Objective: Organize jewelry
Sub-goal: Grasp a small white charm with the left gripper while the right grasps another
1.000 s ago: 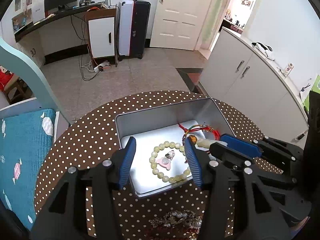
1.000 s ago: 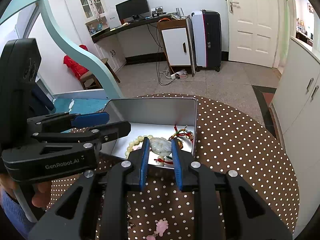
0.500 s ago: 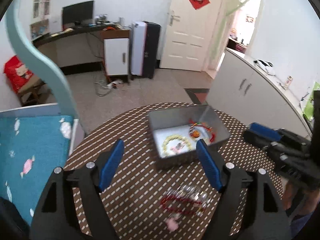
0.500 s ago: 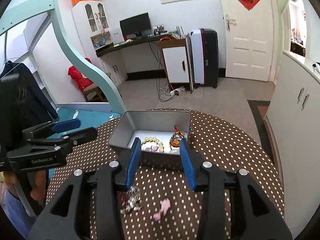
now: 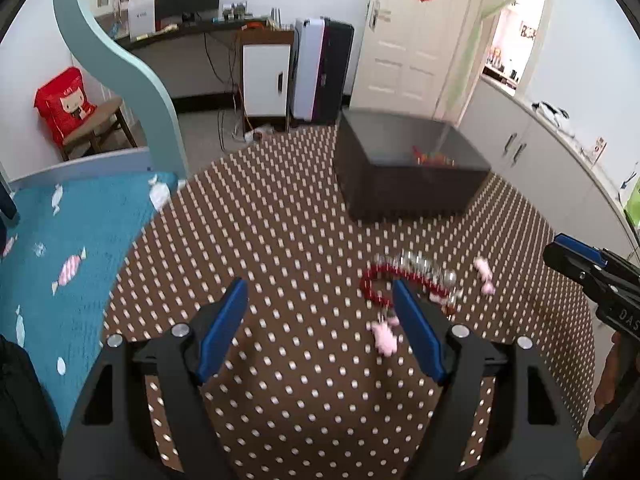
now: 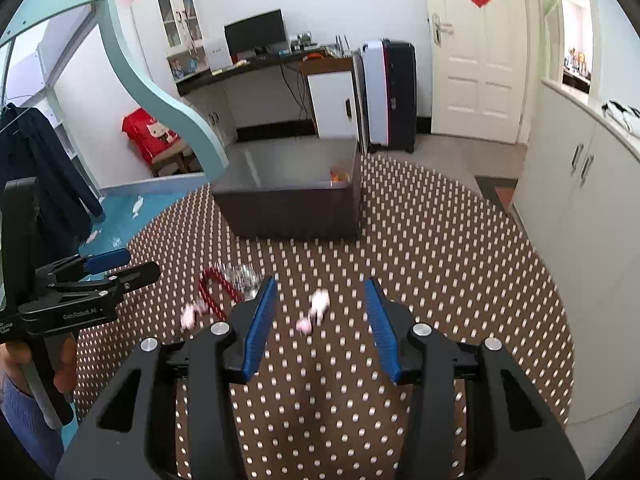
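Left gripper (image 5: 320,326) and right gripper (image 6: 320,322): matte black frames, blue ribbed finger pads (image 6: 262,322), silver pivot screws. White lettering marks the left unit. Blue knit sleeve (image 6: 18,412) at left wrist.

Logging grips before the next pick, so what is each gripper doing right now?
Left gripper: open, holding nothing.
Right gripper: jaws opening, holding nothing.

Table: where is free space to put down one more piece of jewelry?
Free: the table's wide dotted stretch left of the metal box, toward the blue bed. Crowded: in front of the box, around the red bead bracelet and pink charms.
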`<state>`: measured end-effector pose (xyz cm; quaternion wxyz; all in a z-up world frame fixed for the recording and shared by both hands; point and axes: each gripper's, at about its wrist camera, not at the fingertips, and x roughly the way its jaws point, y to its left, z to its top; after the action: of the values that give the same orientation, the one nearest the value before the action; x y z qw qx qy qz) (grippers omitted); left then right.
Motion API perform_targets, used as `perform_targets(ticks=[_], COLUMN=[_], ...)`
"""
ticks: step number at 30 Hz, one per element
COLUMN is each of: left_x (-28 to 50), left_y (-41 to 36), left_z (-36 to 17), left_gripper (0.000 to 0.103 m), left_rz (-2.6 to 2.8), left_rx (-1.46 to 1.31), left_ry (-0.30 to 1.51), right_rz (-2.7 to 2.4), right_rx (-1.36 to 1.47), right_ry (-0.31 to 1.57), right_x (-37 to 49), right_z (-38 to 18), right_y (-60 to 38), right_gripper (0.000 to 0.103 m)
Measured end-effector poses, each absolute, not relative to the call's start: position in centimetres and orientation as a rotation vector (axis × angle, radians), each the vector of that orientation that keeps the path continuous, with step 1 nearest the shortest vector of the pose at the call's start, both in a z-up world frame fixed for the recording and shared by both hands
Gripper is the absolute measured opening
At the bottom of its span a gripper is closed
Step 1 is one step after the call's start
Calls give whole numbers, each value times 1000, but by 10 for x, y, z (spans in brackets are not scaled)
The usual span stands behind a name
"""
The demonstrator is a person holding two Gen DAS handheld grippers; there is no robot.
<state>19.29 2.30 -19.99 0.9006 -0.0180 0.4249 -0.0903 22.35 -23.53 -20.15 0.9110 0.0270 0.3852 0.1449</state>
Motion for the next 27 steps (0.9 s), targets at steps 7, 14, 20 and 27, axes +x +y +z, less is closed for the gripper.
perform_targets(ticks=[7,14,20,27], left_x=[190,196,196,200], left_y=[5,-8,-12,1], left_z=[-228,-239,-239,-235], left_gripper=[75,65,36,16], left_rz=[-208,-202,-194,-200], left_rx=[-7,46,85,44], left_ry=[931,949,938,932], right_rz=[285,277,283,283], right_rx=[54,49,42,11], right_ry=[850,867,882,903], right_x=[219,220,227,240], right_z=[-223,-230,-233,-240], right_y=[-232,-232,-225,-210], right_gripper=[43,44,44,46])
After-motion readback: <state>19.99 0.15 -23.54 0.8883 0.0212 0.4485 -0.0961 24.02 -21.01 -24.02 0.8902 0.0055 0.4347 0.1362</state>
